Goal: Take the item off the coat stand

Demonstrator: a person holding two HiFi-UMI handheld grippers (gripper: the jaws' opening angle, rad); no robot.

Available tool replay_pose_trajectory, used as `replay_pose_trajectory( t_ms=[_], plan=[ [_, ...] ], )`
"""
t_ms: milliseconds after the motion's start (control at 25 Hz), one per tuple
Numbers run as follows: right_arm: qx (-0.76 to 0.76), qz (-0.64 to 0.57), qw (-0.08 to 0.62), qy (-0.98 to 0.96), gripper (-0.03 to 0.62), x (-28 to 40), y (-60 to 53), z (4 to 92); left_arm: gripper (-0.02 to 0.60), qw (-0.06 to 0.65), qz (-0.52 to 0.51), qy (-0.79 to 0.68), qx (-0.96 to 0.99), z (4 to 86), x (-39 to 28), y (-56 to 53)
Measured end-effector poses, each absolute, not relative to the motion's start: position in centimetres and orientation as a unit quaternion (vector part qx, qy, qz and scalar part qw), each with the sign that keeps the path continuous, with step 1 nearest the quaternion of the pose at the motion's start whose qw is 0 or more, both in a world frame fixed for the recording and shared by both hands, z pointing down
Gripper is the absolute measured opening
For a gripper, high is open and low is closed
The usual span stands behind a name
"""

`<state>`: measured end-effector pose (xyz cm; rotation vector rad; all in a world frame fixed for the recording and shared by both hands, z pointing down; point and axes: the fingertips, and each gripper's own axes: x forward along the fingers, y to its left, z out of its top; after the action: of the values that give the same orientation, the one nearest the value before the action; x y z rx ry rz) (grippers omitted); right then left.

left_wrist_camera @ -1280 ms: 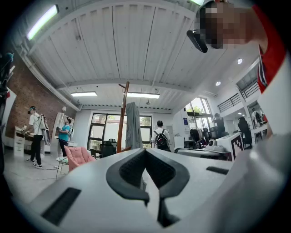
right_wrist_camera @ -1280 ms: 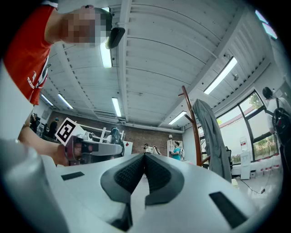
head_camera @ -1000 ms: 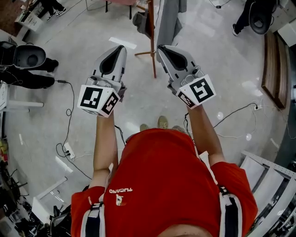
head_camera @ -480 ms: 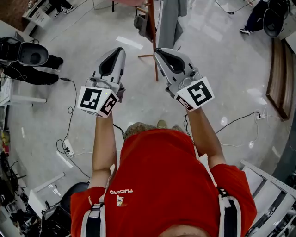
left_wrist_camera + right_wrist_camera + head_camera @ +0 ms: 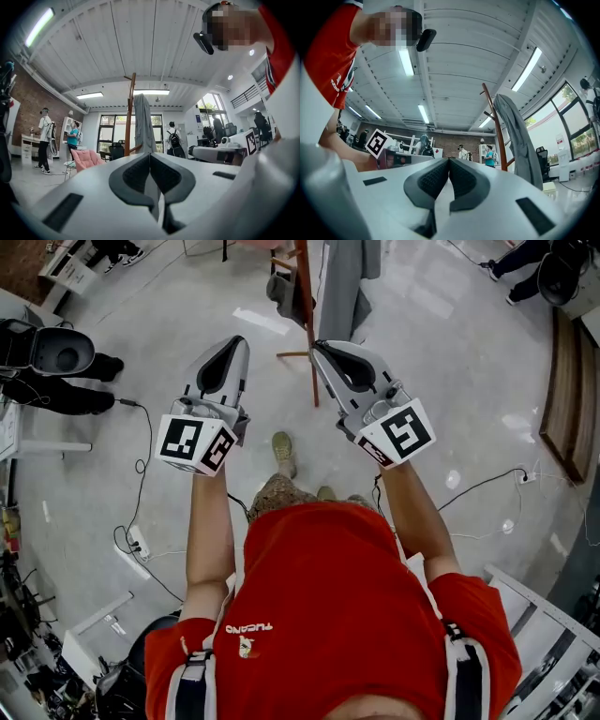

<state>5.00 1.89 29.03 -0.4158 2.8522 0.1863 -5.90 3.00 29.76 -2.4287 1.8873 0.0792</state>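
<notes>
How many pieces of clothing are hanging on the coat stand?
1. A grey coat hangs on the coat stand, right of its pole in the head view. The dark shape left of the pole looks like a chair; more could be hidden.

Bright, even light is coming from ceiling tube lights [image 5: 407, 60] and windows [image 5: 107, 132]. Glossy floor [image 5: 441, 352] is throwing glare patches. Fisheye is bending edges, corners are darkening, nearest foreground is blurring.
</notes>
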Motion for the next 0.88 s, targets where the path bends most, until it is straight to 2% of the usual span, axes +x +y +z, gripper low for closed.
replay_pose_trajectory(
  t_ms=[440,680,880],
  plan=[
    [-0.172,0.065,0.101,0.978,0.025,-1.2,-7.3,30.2,0.011,0.033,0.017,0.584,-0.811,32.8,-13.2,-7.6],
    [-0.201,0.055,0.087,0.974,0.025,-4.6,-12.3,31.3,0.017,0.025,-0.027,0.545,-0.838,36.6,-17.9,-14.8],
    [-0.235,0.051,0.075,0.968,0.025,-5.8,-14.5,32.0,0.13,0.014,-0.082,0.486,-0.87,41.0,-19.4,-19.9]
  ],
)
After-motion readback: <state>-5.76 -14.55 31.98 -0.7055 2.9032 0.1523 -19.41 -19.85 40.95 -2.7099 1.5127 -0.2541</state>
